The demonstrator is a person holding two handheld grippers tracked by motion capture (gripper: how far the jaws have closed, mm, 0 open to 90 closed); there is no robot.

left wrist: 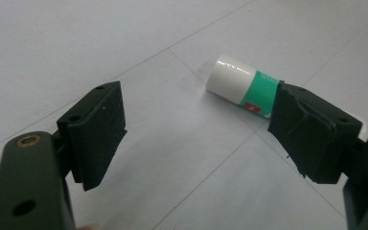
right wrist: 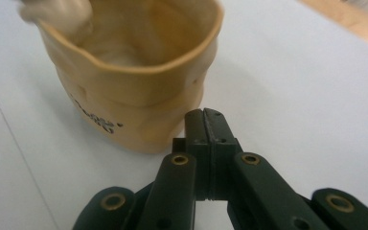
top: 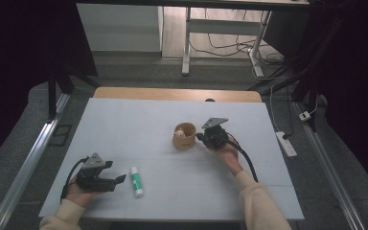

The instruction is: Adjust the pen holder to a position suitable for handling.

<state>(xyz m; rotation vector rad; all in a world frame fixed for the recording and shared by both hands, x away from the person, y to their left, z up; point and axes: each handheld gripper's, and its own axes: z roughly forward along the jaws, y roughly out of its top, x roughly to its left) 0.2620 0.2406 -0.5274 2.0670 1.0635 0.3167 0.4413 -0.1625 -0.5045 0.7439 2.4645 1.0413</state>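
Left gripper [left wrist: 196,139] is wide open, empty, beside the tube [left wrist: 242,86] lying on the table [top: 124,124]. Right gripper [right wrist: 206,120] is closed, apparently empty, by the cup [right wrist: 134,91]. Risk: the round tube rolls away under off-centre jaw contact.

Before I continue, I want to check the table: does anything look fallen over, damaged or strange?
The white-and-green tube lies on its side on the table, near the open left tongs. The tan cup stands upright, but its wall looks crumpled and dented. No spill shows.
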